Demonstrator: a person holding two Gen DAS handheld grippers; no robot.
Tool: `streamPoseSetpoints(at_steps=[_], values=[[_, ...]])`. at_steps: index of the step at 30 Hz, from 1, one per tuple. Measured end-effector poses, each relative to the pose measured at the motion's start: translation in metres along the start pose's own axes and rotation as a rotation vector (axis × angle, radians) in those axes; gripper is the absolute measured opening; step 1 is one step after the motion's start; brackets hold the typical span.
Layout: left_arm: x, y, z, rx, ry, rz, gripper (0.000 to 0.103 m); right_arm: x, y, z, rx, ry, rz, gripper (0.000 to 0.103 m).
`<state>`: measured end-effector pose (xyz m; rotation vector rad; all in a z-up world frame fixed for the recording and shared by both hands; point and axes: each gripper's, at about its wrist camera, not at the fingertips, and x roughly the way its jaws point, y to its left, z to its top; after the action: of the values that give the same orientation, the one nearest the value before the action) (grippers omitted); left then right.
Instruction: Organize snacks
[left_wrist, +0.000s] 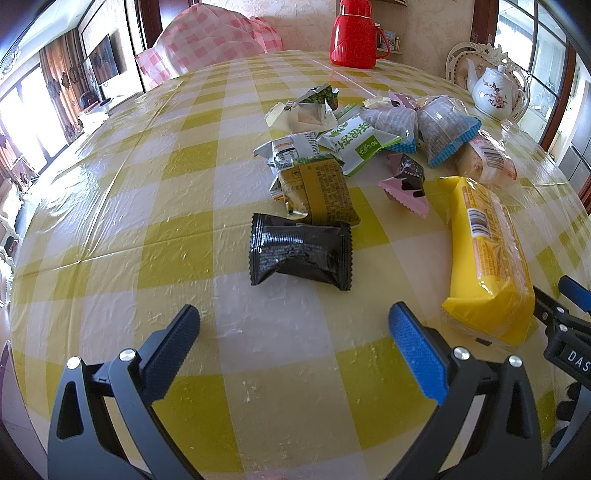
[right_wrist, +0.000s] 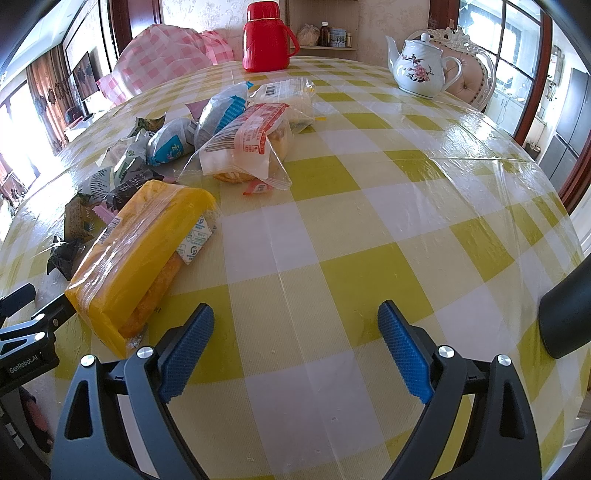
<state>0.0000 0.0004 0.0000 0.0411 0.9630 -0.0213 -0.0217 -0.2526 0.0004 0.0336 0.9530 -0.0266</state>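
Several snack packets lie in a loose pile on the yellow checked table (left_wrist: 147, 229). A black packet (left_wrist: 300, 253) lies nearest my left gripper (left_wrist: 293, 317), which is open and empty just short of it. A long yellow packet (left_wrist: 484, 254) lies to its right; it also shows in the right wrist view (right_wrist: 144, 254), left of my open, empty right gripper (right_wrist: 295, 317). Behind are an olive packet (left_wrist: 321, 192), a pink-edged packet (left_wrist: 404, 184), a green and white packet (left_wrist: 354, 142) and a red and white bread bag (right_wrist: 245, 142).
A red thermos jug (left_wrist: 352, 33) stands at the table's far edge and a white flowered teapot (right_wrist: 421, 68) at the far right. A pink checked cloth bundle (left_wrist: 207, 40) lies beyond the table. The right gripper's body (left_wrist: 565, 332) shows at the right edge.
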Motion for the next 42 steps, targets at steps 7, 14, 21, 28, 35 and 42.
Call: streamPoseSetpoints(at_steps=[7,14,21,28,35,42], values=[[0.000,0.000,0.000,0.001,0.000,-0.001,0.102,-0.001,0.000,-0.002,-0.004,0.002,0.005,0.087],[-0.007,0.004,-0.008,0.043,0.001,-0.031,0.102,-0.011,-0.004,-0.010,-0.036,0.050,0.060,0.087],[-0.019,0.041,-0.023,-0.057,-0.001,-0.009,0.102,-0.031,0.002,-0.008,0.168,-0.012,0.258,0.087],[-0.028,0.058,-0.029,-0.146,-0.045,-0.066,0.102,-0.012,0.074,0.020,0.146,0.011,0.202,0.087],[-0.023,0.054,-0.022,-0.129,-0.040,-0.062,0.102,0.018,0.103,0.026,-0.024,0.014,0.049,0.065],[-0.007,0.020,0.001,-0.029,-0.040,-0.050,0.101,-0.007,0.051,0.004,-0.012,-0.083,0.114,0.048]])
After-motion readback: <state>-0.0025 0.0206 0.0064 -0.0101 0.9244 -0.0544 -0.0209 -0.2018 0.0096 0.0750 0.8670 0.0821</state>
